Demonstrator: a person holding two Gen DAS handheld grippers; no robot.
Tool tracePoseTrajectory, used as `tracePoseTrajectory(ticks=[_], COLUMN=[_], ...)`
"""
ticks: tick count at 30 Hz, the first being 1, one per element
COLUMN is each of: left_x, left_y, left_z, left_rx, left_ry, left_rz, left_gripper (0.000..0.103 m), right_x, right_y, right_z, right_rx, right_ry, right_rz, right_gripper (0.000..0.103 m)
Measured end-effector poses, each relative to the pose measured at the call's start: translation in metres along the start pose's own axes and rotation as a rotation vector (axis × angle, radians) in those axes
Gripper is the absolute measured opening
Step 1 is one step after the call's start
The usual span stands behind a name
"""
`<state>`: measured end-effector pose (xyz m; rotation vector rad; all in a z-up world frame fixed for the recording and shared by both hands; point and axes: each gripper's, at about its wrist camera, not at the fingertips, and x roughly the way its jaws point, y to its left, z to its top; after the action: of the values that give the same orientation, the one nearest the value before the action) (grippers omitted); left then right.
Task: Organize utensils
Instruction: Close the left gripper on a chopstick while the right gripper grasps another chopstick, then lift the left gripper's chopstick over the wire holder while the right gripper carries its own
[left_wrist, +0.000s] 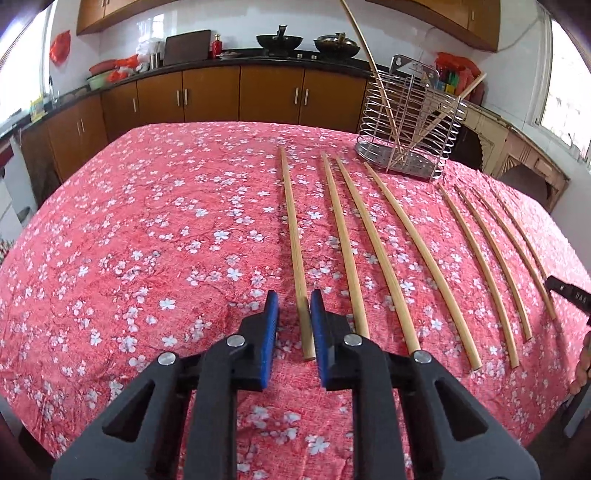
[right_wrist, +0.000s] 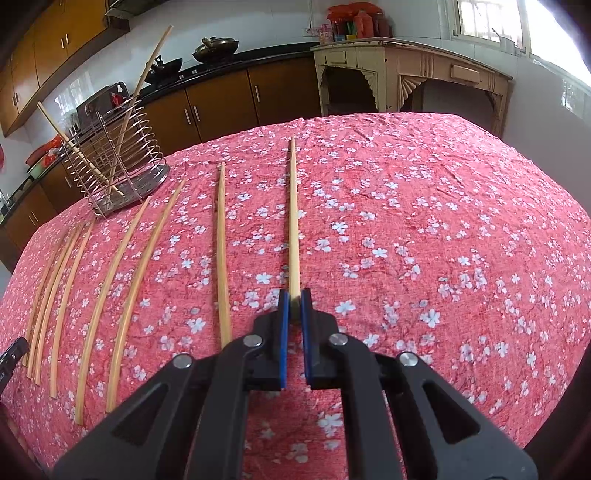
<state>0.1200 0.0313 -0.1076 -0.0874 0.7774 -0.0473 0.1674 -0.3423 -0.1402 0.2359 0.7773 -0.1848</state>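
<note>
Bamboo chopstick (right_wrist: 294, 221) is pinched between my right gripper (right_wrist: 294, 297) fingers, pointing straight ahead over the cloth (right_wrist: 424, 229). My left gripper (left_wrist: 293, 301) is spread, straddling another stick (left_wrist: 293, 243). Rack (left_wrist: 410, 129) stands ahead-right of it.

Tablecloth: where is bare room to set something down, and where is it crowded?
Free: the tablecloth left of the leftmost chopstick, and, in the right wrist view, the cloth right of the chopstick in the right gripper. Crowded: the chopstick row between them, up to the wire holder.
</note>
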Motion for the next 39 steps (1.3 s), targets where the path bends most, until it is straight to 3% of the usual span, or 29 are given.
tracePoseTrajectory(ticks=[15, 18, 25, 33, 39], left_x=[-0.001, 0.0, 0.0, -0.019, -0.046], left_y=[-0.012, -0.014, -0.01, -0.004, -0.003], left_z=[-0.006, -0.006, -0.004, 0.006, 0.026], left_rx=[0.039, 0.055, 0.053, 0.062, 0.085], left_ry=[-0.016, -0.018, -0.011, -0.073, -0.176], left_rz=[0.027, 0.042, 0.02, 0.019, 0.023], left_gripper=[0.018, 0.008, 0.007, 0.007, 0.006], right_x=[0.002, 0.002, 0.0, -0.031, -0.069], right_y=[0.006, 0.01, 0.016, 0.033, 0.046], right_z=[0.0, -0.001, -0.002, 0.011, 0.036], right_rx=[-0.068, -0.101, -0.154, -0.222, -0.252], right_ry=[0.0, -0.004, -0.011, -0.116, -0.235], right_rz=[-0.047, -0.068, -0.086, -0.099, -0.083], right_gripper=[0.008, 0.008, 0.007, 0.007, 0.007])
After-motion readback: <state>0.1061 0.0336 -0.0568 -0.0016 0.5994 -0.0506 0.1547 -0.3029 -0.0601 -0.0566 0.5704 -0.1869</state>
